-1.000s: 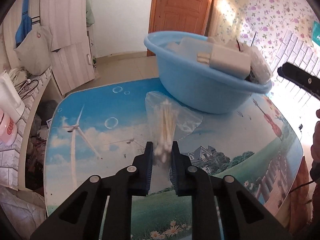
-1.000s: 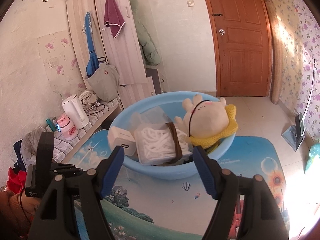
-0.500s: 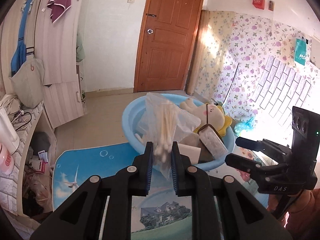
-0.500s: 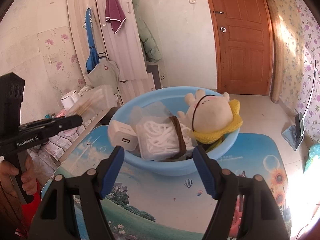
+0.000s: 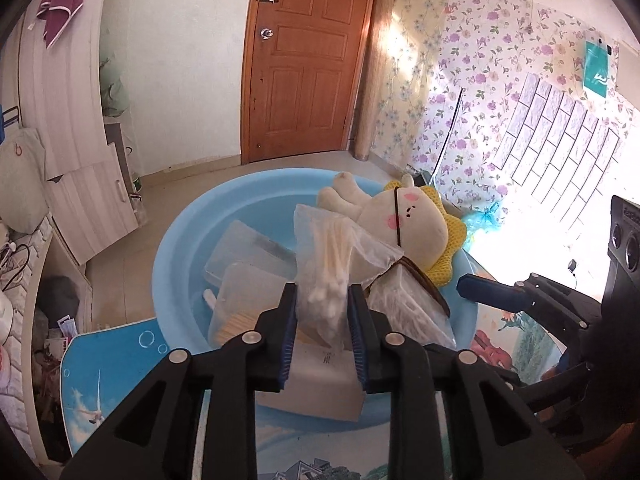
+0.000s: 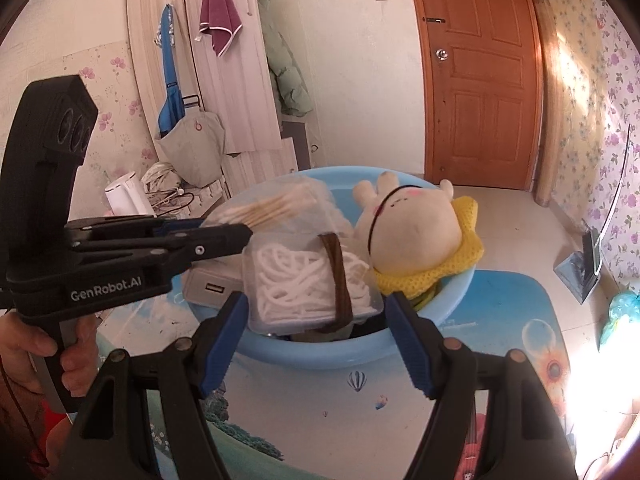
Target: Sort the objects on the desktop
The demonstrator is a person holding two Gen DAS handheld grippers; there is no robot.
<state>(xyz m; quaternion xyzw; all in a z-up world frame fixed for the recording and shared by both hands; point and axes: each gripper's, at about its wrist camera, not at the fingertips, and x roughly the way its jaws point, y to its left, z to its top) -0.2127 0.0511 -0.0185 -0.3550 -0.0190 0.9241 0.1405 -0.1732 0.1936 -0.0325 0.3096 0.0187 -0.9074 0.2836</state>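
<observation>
Left tool (image 5: 322, 320): jaws opening, bag of cotton swabs (image 5: 326, 276) between them; pads look just off the plastic on both sides. Bag hangs over the blue basin (image 5: 176, 264), above the items in it. In the right wrist view the same bag (image 6: 276, 208) sticks out past the left tool's tip (image 6: 240, 232) over the basin's left part.

Basin contents:
- plush toy (image 6: 412, 240) with yellow knitted piece, at the far right side
- clear box of white cord (image 6: 304, 284) with a brown band across it, at the near rim in the right view
- white charger block (image 6: 212, 288), left of that box
- clear plastic boxes (image 5: 248, 276) on the left side in the left view, one with wooden sticks inside

Basin sits on the tabletop (image 6: 360, 408), which has a printed landscape mat.

Right tool (image 6: 316, 340): jaws apart, gripping nothing, hanging in front of the basin's near rim and angled down at it.

A hand (image 6: 60, 356) grips the left tool's handle at the left edge of the right view.
</observation>
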